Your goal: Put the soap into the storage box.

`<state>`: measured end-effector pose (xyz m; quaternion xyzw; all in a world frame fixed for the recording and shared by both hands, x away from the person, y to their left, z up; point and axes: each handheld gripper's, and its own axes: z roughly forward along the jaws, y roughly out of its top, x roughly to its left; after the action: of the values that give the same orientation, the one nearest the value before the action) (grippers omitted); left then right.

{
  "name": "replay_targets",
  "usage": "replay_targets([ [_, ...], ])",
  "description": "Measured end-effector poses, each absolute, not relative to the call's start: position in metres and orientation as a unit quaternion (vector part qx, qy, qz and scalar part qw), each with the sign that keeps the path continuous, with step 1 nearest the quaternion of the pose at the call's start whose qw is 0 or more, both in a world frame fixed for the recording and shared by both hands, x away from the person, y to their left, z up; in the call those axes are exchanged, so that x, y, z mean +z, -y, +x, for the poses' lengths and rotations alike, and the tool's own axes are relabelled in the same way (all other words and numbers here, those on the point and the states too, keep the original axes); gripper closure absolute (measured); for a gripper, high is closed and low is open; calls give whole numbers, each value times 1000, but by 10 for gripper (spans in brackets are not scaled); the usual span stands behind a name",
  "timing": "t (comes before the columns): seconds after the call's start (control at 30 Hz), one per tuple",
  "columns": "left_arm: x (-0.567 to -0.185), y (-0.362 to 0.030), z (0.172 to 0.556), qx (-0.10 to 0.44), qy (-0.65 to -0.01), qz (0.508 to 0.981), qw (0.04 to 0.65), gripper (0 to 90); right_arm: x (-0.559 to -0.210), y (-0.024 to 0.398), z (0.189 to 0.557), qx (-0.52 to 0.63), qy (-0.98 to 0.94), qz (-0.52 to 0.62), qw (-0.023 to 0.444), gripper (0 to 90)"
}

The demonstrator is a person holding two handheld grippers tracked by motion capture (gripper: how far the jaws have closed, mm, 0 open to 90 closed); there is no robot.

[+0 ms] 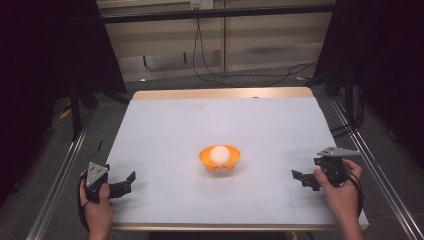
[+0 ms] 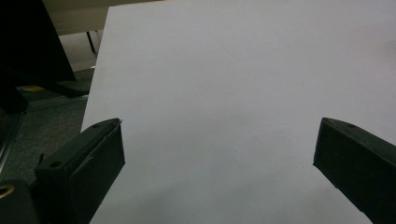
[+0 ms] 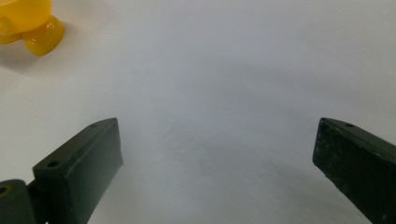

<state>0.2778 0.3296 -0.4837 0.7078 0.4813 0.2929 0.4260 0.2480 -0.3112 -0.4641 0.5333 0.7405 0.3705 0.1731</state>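
Note:
An orange footed bowl (image 1: pixel 219 159) sits near the middle of the white table top (image 1: pixel 220 125), with a white ball (image 1: pixel 220 154) resting inside it. Its yellow-orange foot (image 3: pixel 32 28) shows at the top left of the right gripper view. My left gripper (image 1: pixel 129 183) rests at the table's front left, held by a hand, jaws wide apart over bare white surface (image 2: pixel 219 93). My right gripper (image 1: pixel 299 179) is at the front right, also held by a hand, jaws wide apart and pointing left toward the bowl. Nothing lies between either pair of jaws.
Metal rails (image 1: pixel 60 175) run along both sides of the table. Black cables (image 1: pixel 235 75) trail over the floor behind the far edge. Dark curtains (image 1: pixel 45 50) hang on both sides.

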Motion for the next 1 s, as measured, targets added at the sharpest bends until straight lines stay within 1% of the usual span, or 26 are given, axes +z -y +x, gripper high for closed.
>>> replay_targets([
  [0.43, -484, -330, 277, 296, -481, 708, 424, 18, -474, 336, 230, 379, -722, 548, 184, 8],
  [1.0, -484, -331, 276, 296, -480, 702, 434, 20, -472, 366, 206, 393, -692, 568, 209, 8],
])
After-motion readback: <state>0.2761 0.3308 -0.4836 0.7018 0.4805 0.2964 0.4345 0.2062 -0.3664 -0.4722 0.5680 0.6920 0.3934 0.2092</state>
